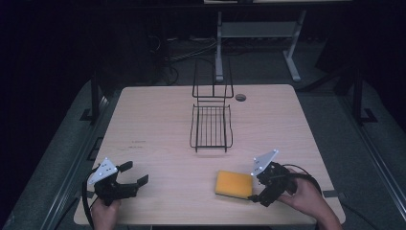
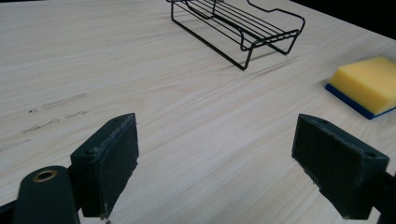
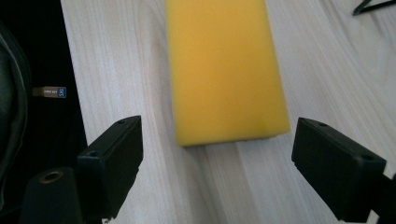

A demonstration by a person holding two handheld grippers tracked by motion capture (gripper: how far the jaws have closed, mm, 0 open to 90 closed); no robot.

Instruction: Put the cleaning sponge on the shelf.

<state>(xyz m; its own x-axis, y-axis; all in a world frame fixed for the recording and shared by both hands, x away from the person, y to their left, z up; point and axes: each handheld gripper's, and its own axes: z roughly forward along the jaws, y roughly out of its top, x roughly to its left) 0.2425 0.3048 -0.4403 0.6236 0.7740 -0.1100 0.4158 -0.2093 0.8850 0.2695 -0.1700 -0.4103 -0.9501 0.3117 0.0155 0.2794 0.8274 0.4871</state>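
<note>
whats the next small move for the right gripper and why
Probably ease the right gripper forward so its open jaws straddle the sponge, then close. The sponge lies flat on the table just ahead of the jaws, lined up between them and not yet gripped.

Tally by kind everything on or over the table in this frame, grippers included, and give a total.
Sponge, yellow top with a blue underside: 1
Black wire rack: 1
Hand-held grippers, both open: 2, the left gripper near the table's front left, the right gripper at the sponge's right end
Total: 4
</note>
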